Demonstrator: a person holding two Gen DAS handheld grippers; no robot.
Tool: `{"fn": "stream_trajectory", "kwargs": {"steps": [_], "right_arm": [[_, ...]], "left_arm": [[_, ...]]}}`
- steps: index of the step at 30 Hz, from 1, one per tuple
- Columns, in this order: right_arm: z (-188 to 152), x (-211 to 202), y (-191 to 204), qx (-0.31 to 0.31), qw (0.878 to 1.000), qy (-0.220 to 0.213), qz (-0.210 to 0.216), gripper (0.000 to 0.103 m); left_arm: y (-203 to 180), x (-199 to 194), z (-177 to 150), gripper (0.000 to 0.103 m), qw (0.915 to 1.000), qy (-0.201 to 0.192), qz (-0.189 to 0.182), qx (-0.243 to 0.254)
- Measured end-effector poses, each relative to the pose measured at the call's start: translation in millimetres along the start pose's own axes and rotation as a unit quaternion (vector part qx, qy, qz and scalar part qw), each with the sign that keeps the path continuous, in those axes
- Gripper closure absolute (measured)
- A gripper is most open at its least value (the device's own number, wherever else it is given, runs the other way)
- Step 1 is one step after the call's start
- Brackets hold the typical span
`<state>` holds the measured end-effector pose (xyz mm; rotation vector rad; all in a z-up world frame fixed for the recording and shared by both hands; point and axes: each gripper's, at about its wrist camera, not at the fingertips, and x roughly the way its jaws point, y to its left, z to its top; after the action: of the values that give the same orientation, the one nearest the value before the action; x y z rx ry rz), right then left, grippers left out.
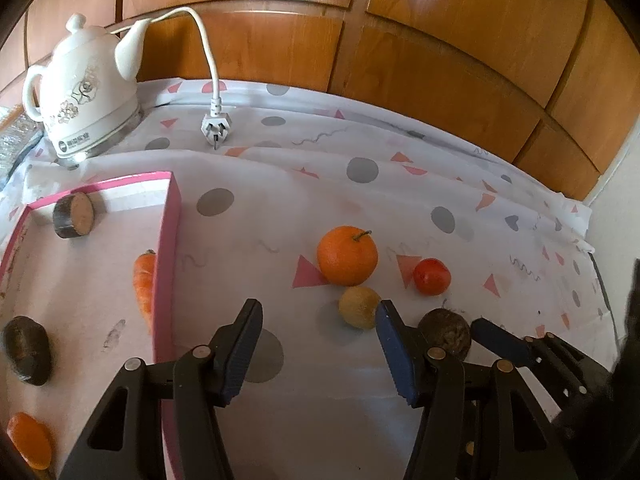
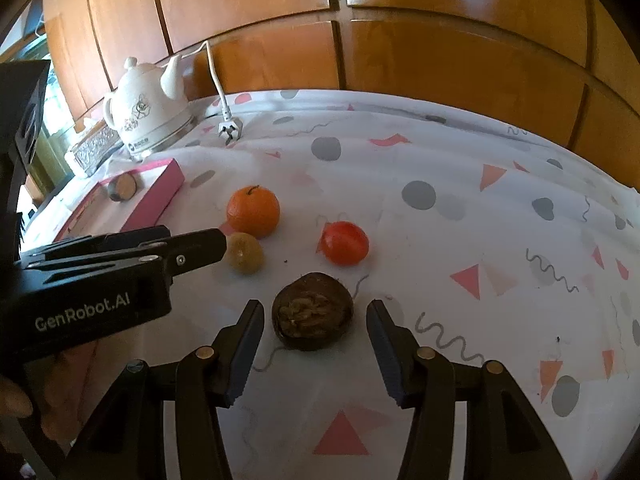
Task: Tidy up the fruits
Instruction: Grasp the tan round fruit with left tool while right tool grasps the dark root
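On the patterned cloth lie an orange [image 1: 347,255] [image 2: 253,211], a red tomato [image 1: 431,276] [image 2: 344,243], a small yellow-green fruit [image 1: 359,306] [image 2: 245,253] and a dark brown round fruit [image 1: 450,331] [image 2: 313,311]. My right gripper [image 2: 316,336] is open, its jaws on either side of the brown fruit, not touching it. My left gripper [image 1: 318,344] is open and empty, just short of the yellow-green fruit. The pink tray [image 1: 170,216] [image 2: 154,196] at left holds a carrot [image 1: 145,284], a cut dark piece [image 1: 75,215], a dark lump [image 1: 27,350] and an orange piece [image 1: 30,438].
A white kettle [image 1: 84,96] [image 2: 149,108] stands at the back left, its cord and plug [image 1: 216,130] [image 2: 229,130] lying on the cloth. Wooden panels [image 1: 360,40] rise behind the table. The table's right edge [image 1: 592,236] is near the wall.
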<state>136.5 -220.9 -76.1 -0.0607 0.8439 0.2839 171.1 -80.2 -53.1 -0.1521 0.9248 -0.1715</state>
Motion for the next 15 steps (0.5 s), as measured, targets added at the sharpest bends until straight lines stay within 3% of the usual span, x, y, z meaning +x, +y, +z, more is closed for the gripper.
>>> {"fn": "stream_trajectory", "kwargs": {"steps": [5,9,14,15], "right_arm": [[3,13,0,0.007,1.0,0.012,0.006,0.049],[4,13,-1,0.01,1.0,0.01,-0.003,0.058],[-2,7,-9,0.017,1.0,0.011,-0.02,0.058],[-4,5,-12,0.019,1.0,0.01,-0.021,0.058]], "left_arm": [[-4,6,3,0.044,0.9999,0.006,-0.009,0.001],[-8,15,6,0.045,0.9998,0.016,-0.013,0.004],[-13,25,5,0.056,0.9998,0.019,-0.008,0.008],[-15,26,5,0.064,0.9998,0.018,-0.006,0.012]]}}
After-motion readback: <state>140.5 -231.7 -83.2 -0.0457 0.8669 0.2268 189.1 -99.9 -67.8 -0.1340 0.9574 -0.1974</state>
